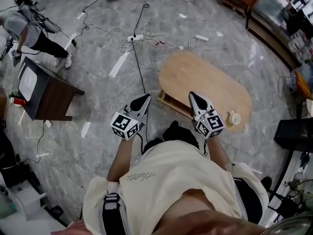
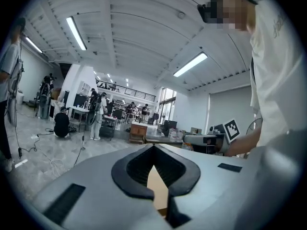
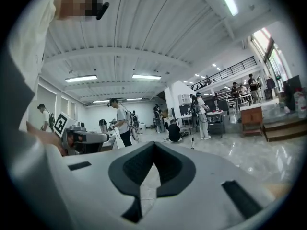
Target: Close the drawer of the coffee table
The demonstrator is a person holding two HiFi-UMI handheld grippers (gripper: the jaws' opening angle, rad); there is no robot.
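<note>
Both grippers up in front of torso, pointing ahead. Left gripper [image 1: 145, 98] [image 2: 153, 146] clenched, jaw tips meeting, empty. Right gripper [image 1: 192, 95] [image 3: 154, 143] likewise pinched tight, holding nothing. Oval wooden bench [image 1: 205, 80] ahead on marble floor [image 1: 98, 126]. Drawer [image 1: 171, 104] sticks out from bench's near-left side, open, seen between the two gripper tips. Small cup [image 1: 234, 117] on bench's near-right end. Cables [image 1: 132, 38] trail over floor beyond. Dark cabinet [image 1: 51, 94] well off left.

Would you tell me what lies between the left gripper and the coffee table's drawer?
Only a narrow strip of bare marble floor, seen in the head view, separates the left gripper from the drawer.
</note>
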